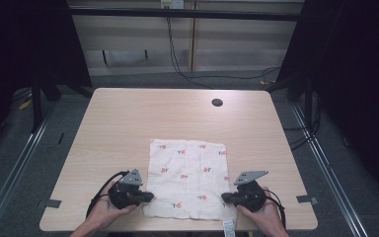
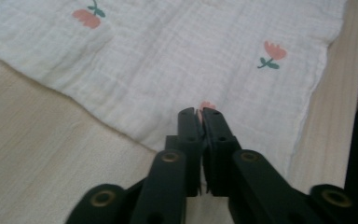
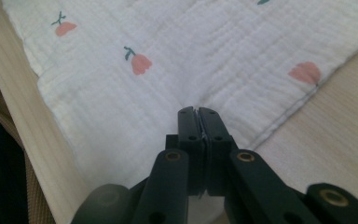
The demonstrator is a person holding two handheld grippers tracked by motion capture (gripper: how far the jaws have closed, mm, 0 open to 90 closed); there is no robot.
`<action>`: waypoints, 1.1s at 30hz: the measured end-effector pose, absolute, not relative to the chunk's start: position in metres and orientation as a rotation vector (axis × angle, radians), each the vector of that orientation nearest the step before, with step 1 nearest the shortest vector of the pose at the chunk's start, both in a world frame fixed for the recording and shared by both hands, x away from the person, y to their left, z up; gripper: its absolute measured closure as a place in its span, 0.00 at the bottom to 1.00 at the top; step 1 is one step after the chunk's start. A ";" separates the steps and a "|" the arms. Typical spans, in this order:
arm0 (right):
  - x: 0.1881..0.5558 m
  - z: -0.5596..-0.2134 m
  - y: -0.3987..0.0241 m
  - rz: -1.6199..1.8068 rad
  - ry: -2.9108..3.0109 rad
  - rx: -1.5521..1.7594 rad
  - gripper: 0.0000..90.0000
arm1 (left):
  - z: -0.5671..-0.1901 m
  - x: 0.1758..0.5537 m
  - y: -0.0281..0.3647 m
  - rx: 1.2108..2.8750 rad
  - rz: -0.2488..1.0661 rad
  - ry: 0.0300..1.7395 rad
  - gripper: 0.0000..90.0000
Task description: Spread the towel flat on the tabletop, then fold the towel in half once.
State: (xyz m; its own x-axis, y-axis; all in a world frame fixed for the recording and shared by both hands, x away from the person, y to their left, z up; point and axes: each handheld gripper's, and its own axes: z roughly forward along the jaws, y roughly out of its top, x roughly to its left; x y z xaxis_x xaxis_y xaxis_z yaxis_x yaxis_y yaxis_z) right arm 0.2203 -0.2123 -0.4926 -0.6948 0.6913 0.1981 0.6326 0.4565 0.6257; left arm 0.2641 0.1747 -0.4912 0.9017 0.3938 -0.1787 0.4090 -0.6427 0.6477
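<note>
A white muslin cloth (image 1: 187,173) printed with small pink tulips lies flat on the near half of the wooden table (image 1: 128,118). My left gripper (image 1: 149,197) meets the cloth's left edge close to its front corner. In the left gripper view its jaws (image 2: 201,113) are pressed together on a pinch of the cloth (image 2: 168,56), with a bit of pink print between the tips. My right gripper (image 1: 224,198) is at the cloth's right edge near the front corner. The right gripper view shows it (image 3: 197,112) shut on a thin fold of the cloth (image 3: 205,56).
A dark round cable hole (image 1: 217,102) sits in the table's far right part. The cloth's white label (image 1: 228,228) hangs over the front edge. Grey tape marks (image 1: 53,203) lie at the front corners. Cables (image 1: 177,59) run along the floor behind the table.
</note>
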 end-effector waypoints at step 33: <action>0.353 -0.467 -0.231 1.094 2.349 1.300 0.71 | -0.463 0.357 0.200 2.079 0.081 0.819 0.60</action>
State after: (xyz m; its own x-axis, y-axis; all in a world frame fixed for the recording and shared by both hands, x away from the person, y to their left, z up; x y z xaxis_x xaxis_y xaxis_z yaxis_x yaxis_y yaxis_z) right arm 0.3534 -0.2312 -0.4673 -0.5745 0.8067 0.1387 0.6255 0.3233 0.7101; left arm 0.3571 0.2004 -0.4635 0.7809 0.5793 -0.2337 0.5223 -0.4003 0.7530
